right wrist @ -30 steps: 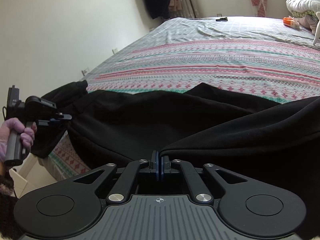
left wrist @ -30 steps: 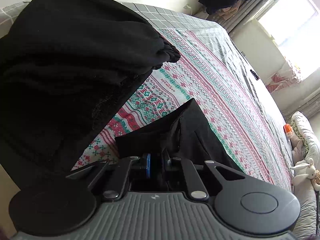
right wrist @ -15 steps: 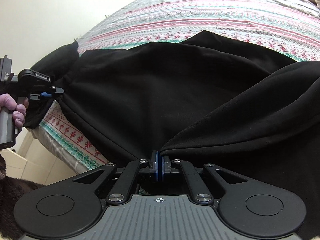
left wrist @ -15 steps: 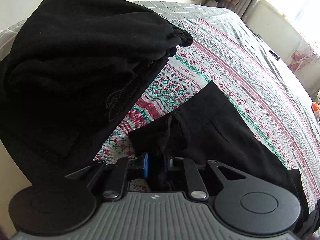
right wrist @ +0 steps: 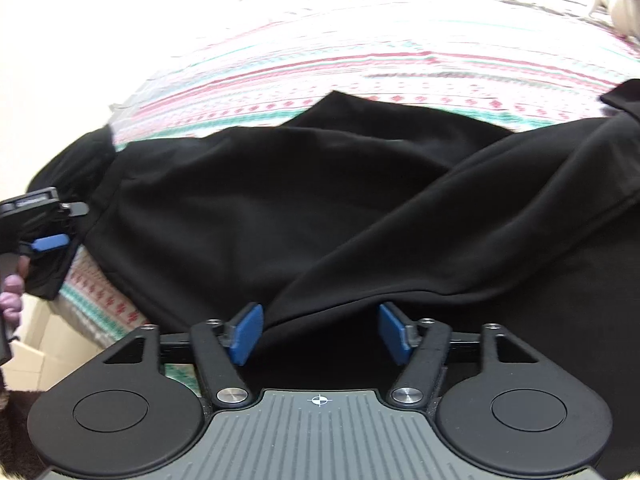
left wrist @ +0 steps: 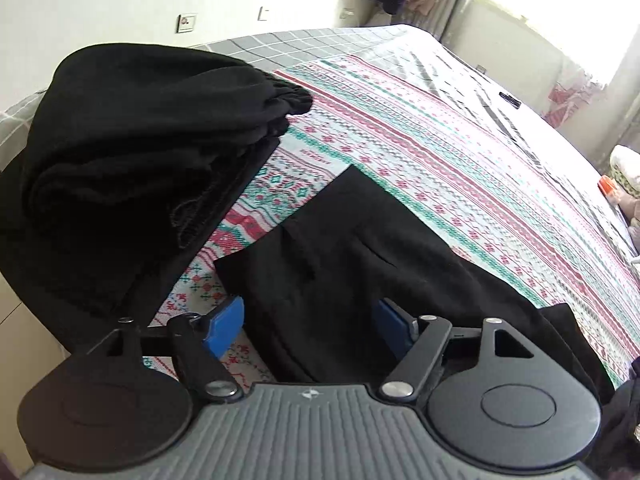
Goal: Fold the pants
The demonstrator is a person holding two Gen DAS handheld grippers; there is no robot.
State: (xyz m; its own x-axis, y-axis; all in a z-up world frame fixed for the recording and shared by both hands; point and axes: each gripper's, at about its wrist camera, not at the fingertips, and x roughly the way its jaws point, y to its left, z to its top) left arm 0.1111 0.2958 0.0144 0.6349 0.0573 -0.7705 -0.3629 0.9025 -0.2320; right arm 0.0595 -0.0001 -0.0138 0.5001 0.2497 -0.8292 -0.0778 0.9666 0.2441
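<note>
- The left gripper (left wrist: 308,326) has its jaws spread wide and still opening; the blue pads (left wrist: 224,326) stand well apart, with the hem edge of the black pants (left wrist: 352,264) lying between them and no pad pressing on the cloth.
- The right gripper (right wrist: 320,332) is also opening, its blue pads (right wrist: 246,332) parted about as far; a fold of the pants (right wrist: 304,216) runs between them, just beside the left pad, and is not pinched.
- A second ago both pairs of pads were closed tight on the black cloth; now both have let go and the fabric lies slack on the patterned bedspread (left wrist: 440,168).
- Compared with that earlier view, the pants are spread out more in front of the left gripper, and more bedspread shows past its left pad.
- Both grippers point steeply down at the bed, the pants directly ahead of and beneath each one.
- From the right wrist view the left gripper (right wrist: 52,242) sits far to the left, at the edge of the pants, with the fingers (right wrist: 12,304) of the person's hand wrapped round its handle.
- Ahead and to the left of the left gripper lies a pile of folded black clothes (left wrist: 152,140), apart from the pants, with a strip of bedspread between them.
</note>
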